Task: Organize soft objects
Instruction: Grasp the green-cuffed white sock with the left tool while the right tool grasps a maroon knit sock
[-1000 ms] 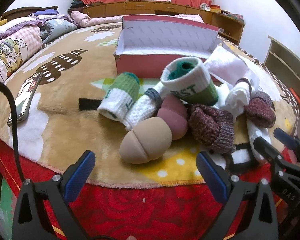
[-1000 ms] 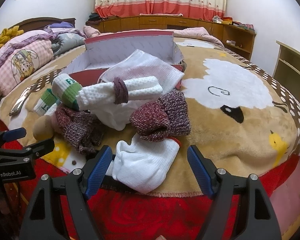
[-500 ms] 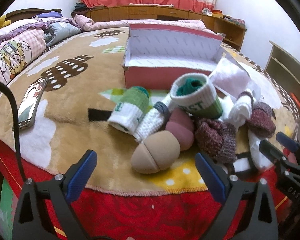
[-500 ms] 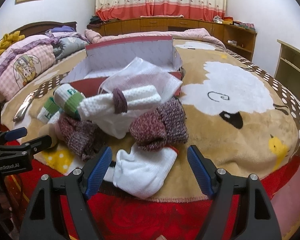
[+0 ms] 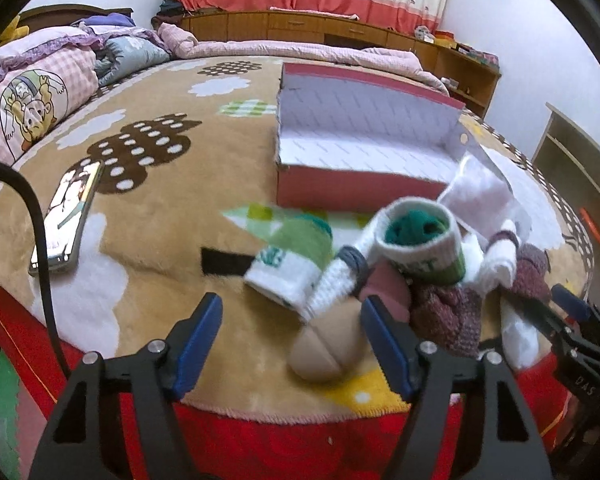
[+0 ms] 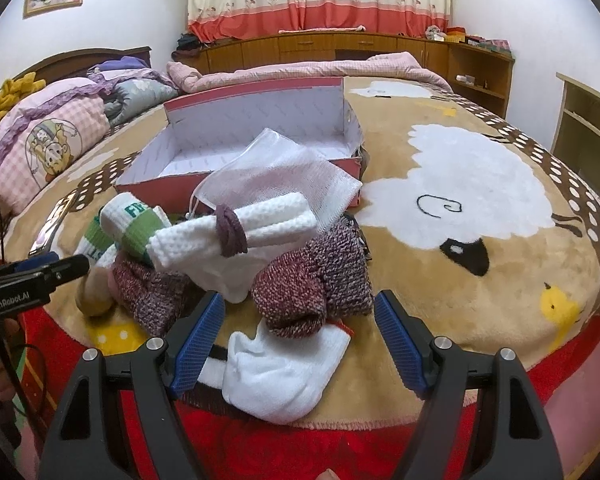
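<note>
Plush, fuzzy blanket [image 6: 480, 280]; coarse maroon knit socks [image 6: 312, 280]; waffle-weave white cloth roll [image 6: 268, 220]; matt cardboard box [image 5: 356, 188].

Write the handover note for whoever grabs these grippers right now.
Left gripper: jaws closing, nothing gripped, aimed toward the beige rolled sock.
Right gripper: open, empty, above the white sock.
The sock pile lies on the blanket in front of the red box, a white mesh bag leaning on the box's near wall.
Done: nothing is in the box.
Left: put every sock away.
</note>
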Demonstrator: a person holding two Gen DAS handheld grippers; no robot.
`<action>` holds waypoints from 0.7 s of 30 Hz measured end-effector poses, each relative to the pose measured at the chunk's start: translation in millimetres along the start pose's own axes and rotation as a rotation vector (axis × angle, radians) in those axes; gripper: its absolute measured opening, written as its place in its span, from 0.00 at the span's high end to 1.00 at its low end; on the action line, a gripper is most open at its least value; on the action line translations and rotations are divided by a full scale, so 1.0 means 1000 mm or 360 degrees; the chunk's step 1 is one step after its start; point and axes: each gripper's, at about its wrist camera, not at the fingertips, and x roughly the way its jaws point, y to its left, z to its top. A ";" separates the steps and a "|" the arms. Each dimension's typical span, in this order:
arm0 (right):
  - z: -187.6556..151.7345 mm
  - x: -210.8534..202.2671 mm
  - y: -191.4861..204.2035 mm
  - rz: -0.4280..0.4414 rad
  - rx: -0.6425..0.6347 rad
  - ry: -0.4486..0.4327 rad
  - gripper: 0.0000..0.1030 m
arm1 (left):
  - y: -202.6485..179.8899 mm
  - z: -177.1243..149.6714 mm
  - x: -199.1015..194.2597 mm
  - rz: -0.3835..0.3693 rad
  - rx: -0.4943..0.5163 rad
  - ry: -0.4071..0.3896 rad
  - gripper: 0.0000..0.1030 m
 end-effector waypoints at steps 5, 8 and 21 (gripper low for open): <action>0.006 0.005 -0.003 0.0001 0.0008 0.0015 0.25 | 0.006 0.012 0.010 -0.0003 -0.0014 0.0008 0.30; 0.009 0.008 -0.005 -0.0004 0.0014 0.0023 0.29 | 0.008 0.017 0.018 -0.0002 -0.0025 0.0025 0.39; 0.013 0.025 -0.010 0.0001 0.0005 0.0062 0.46 | 0.006 0.021 0.039 -0.0056 0.0000 0.0075 0.50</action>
